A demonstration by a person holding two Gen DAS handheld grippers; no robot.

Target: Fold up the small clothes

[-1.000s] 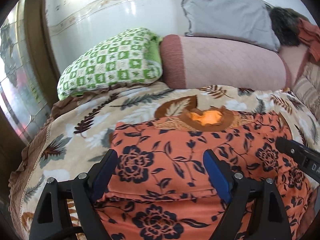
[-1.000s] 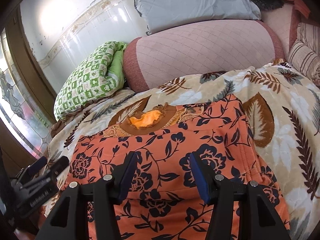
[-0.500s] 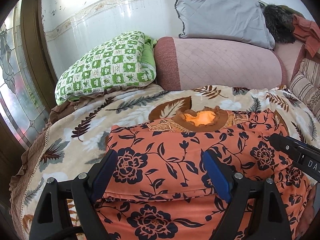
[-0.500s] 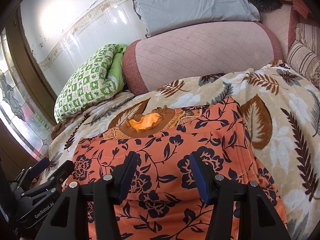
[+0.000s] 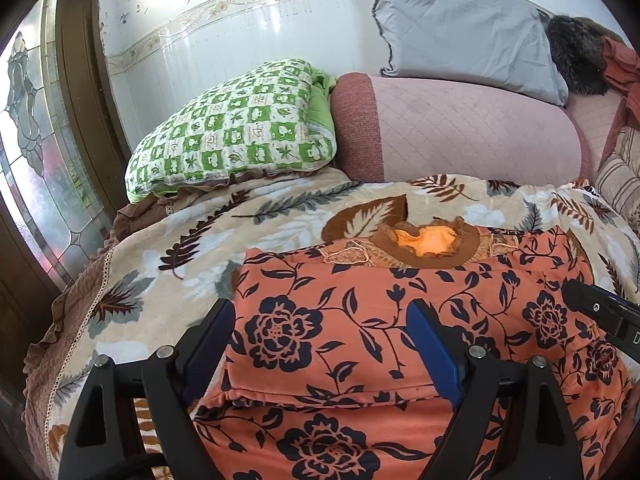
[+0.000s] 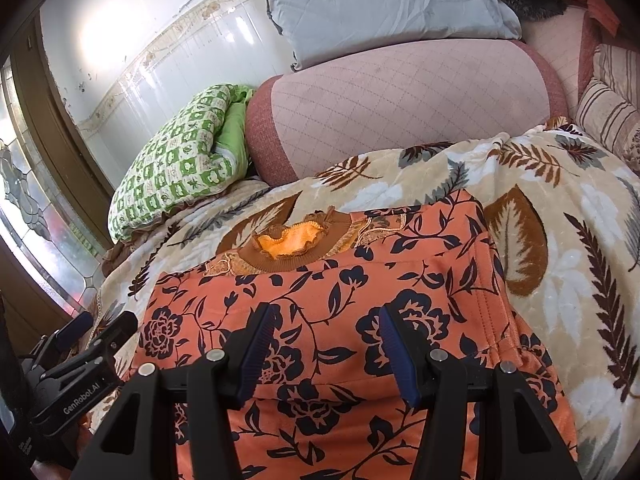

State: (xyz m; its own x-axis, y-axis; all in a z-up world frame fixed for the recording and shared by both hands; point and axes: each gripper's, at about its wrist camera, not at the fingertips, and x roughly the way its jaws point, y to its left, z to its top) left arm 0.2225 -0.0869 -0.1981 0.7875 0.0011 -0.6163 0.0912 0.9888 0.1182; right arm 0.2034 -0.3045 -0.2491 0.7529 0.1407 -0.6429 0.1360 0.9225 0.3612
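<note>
Grippers, left and right, hover open and empty above a folded orange floral garment on the bed.

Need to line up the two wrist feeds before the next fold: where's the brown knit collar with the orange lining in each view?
Left wrist view: brown collar sits right of centre, at the far edge of the orange floral garment.
Right wrist view: the collar sits just left of centre, again at the garment's far edge.
Shared landmark: the green checked pillow, upper left in both views.
</note>
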